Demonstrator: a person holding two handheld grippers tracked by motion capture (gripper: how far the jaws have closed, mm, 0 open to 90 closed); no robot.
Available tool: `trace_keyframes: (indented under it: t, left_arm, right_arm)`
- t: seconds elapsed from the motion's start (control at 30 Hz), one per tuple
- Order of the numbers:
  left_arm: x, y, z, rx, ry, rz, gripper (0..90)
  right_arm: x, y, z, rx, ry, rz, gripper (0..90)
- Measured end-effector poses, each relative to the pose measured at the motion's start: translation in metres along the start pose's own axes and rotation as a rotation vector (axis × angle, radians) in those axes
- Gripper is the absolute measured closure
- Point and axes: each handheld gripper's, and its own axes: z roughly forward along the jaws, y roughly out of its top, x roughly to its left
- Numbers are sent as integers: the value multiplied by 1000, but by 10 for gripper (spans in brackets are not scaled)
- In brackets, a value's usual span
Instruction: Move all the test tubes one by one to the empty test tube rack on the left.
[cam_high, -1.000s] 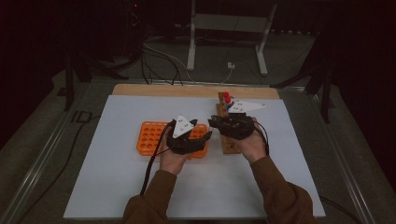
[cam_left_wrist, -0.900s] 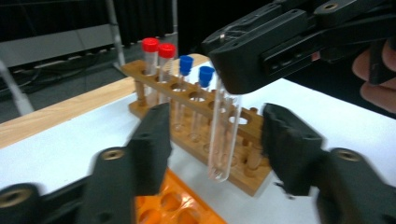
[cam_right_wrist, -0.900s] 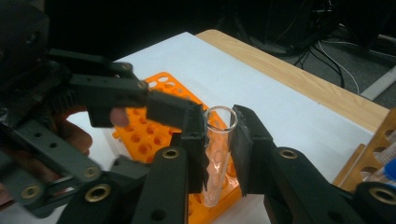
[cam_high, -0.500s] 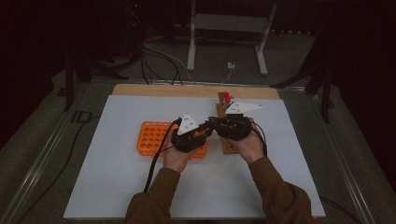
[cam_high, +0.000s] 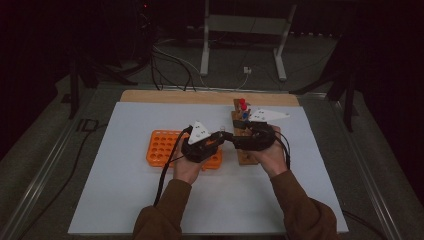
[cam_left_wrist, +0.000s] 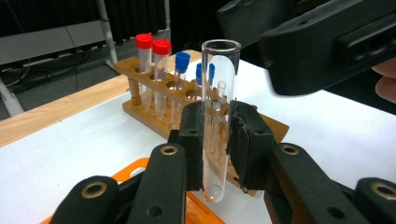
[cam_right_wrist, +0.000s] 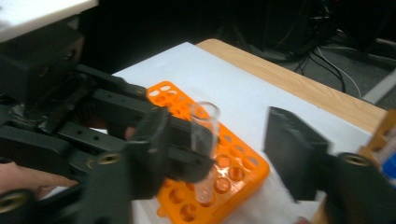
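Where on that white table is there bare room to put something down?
Free: the white mat left of the orange rack, and its near edge by the sleeves. Also right of the wooden rack. Crowded: the middle, where both hand-held grippers meet around the glass tube.

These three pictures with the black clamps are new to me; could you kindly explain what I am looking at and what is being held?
A person sits at a white table and holds a hand-operated two-jaw clamp in each hand. The high view looks down from above; the other two views come from cameras riding on each clamp.

On the table lie an orange tube rack with empty holes and a wooden rack with red-capped and blue-capped tubes.

The left gripper is shut on a clear, uncapped test tube, held upright above the orange rack. The right gripper is open, its jaws either side of that tube, not yet closed on it.
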Motion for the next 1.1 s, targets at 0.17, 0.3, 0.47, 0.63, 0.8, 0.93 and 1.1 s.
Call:
trace_keyframes:
  t: [0.17,0.3,0.47,0.63,0.8,0.93,1.1]
  left_arm:
    - [1,-6,-1,-1,4,-17,757]
    - [1,-11,-2,1,8,-26,758]
    - [1,-18,-3,7,11,-36,757]
    - [1,-26,-2,15,11,-48,757]
    - [-1,-36,-1,33,8,-55,756]
    - [-2,-41,2,43,6,-57,756]
    - [-2,-46,3,53,13,-63,755]
  right_arm:
    - [-5,-9,-8,-19,-53,15,162]
    - [-7,-17,-13,-31,-83,24,49]
    - [-7,-26,-19,-34,-123,11,0]
    - [-5,-36,-23,-40,-148,4,0]
    - [-8,-47,-26,-42,-158,20,0]
    - [-12,-55,-31,-49,-164,36,0]
    - [-13,-63,-38,-59,-163,39,0]
